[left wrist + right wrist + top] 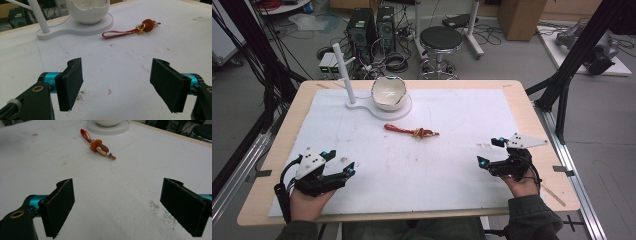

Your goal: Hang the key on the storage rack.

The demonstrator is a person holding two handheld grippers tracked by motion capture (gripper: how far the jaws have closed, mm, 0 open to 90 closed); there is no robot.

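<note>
**Both claws spread and empty, keychain lying ahead between them**

From above, my left claw (343, 161) rested near the table's (272, 145) left front corner, held in my left hand (309, 200), its jaws spread apart with nothing between them. Its own camera confirmed that: the two black pads (71, 83) stood wide, bare white mat (120, 75) between them. That view brought out marks the high view barely gave: a small red speck and a brownish smudge on the mat just ahead of the jaws.

Ahead of that claw and off to its right lay the keychain (411, 131), a red strap with a small brown figure. In the left gripper view the keychain (132, 29) showed with the strap loop toward the white stand (75, 26) and the figure farther right. Beyond it sat the white egg-shaped bowl (388, 92), its jagged rim clear from above; the upright post (343, 70) rose left of it.

My right claw (491, 151) sat near the right front edge, in my right hand (522, 182), jaws likewise wide apart and gripping nothing. Its camera showed the keychain (100, 145) ahead and to the left, well clear of the pads (60, 207), and up close gave the figure's painted detail. It also showed dark specks on the mat by the right-hand pad.
</note>
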